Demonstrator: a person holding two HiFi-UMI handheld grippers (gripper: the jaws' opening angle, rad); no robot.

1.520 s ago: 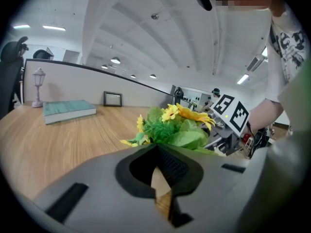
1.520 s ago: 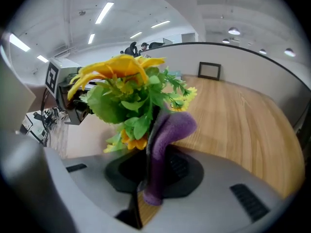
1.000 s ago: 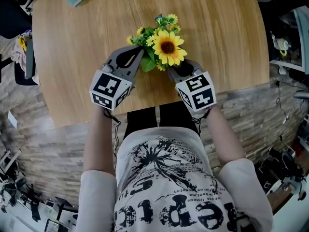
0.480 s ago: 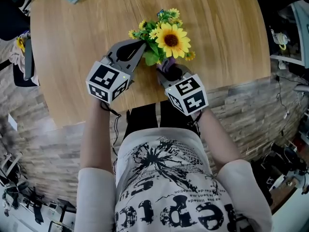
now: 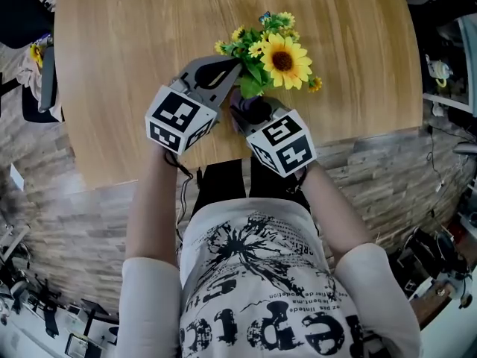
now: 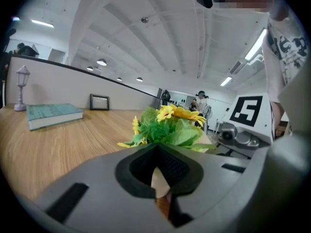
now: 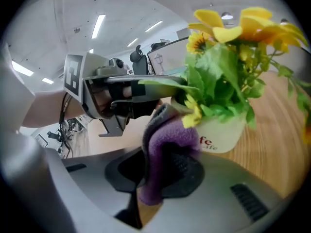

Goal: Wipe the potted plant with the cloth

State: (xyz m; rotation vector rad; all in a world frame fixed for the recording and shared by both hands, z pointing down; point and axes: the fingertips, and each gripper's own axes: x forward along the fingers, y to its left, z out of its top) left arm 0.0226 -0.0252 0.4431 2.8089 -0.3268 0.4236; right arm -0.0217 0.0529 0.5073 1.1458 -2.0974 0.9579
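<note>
Light wood-grain table (image 5: 112,88), rounded edge, over pale stone-patterned flooring; seen from above by a seated person in a white T-shirt with black print (image 5: 261,289).

Item 1: potted plant (image 5: 277,54), artificial, with one large yellow sunflower, smaller yellow blooms and green leaves, in a white pot bearing small dark lettering. Stands upright near the table's near edge, between and just beyond the two grippers.

Item 2: purple fleece cloth (image 7: 167,149), bunched. Clamped in the right gripper (image 5: 252,114), whose jaws are clenched on it; a fold bulges out past the tips. The cloth lies just beside the pot's rim, against the lowest leaves on the plant's near side.

Item 3: left gripper (image 5: 235,67), grey, with a black-and-white marker cube at its rear. Jaws pressed together. Tips reach the foliage on the plant's left side; whether a leaf is caught between them cannot be told.

Item 4: teal-covered book (image 6: 52,114), lying flat at the far side of the table, well apart from the plant.

Item 5: small white lamp-shaped ornament (image 6: 20,87), upright beyond the book.

Item 6: dark rectangular picture frame (image 6: 99,101), upright, near the book.
</note>
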